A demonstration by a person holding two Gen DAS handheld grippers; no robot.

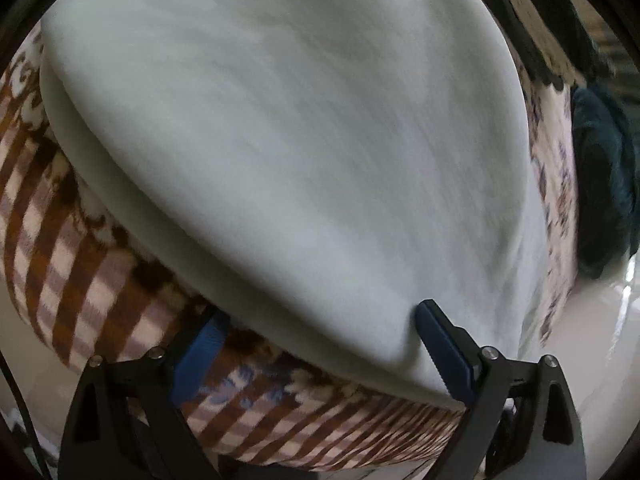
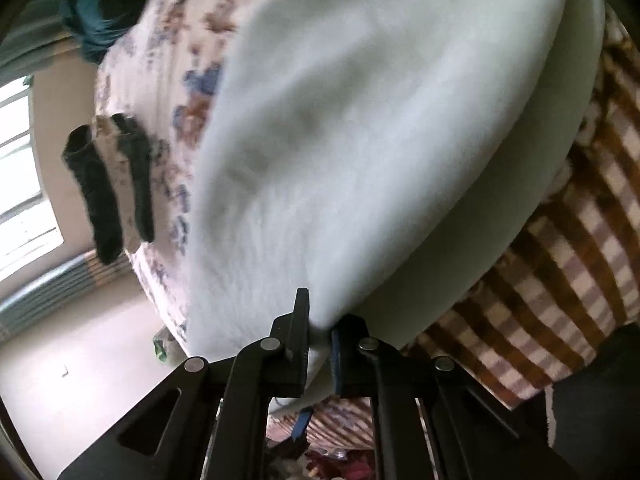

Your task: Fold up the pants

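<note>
The pale grey-white pants [image 1: 288,128] lie spread across the bed and show a folded double edge at the lower left. My left gripper [image 1: 320,344] stands wide open over that near edge. Its right finger [image 1: 440,348] lies against the cloth and its left finger [image 1: 200,356] hangs over the blanket, neither pad pressing. In the right wrist view the pants [image 2: 360,120] fill the middle. My right gripper [image 2: 322,334] is shut on a pinch of their near edge, and cloth bunches between the two fingers.
A brown-and-white checked blanket [image 1: 80,264] [image 2: 560,264] lies under the pants, beside a floral sheet [image 2: 160,52]. Dark socks [image 2: 108,188] lie on the sheet near its edge. A teal cloth [image 1: 600,180] [image 2: 92,20] sits at the bed's far end. A window [image 2: 16,184] is at the left.
</note>
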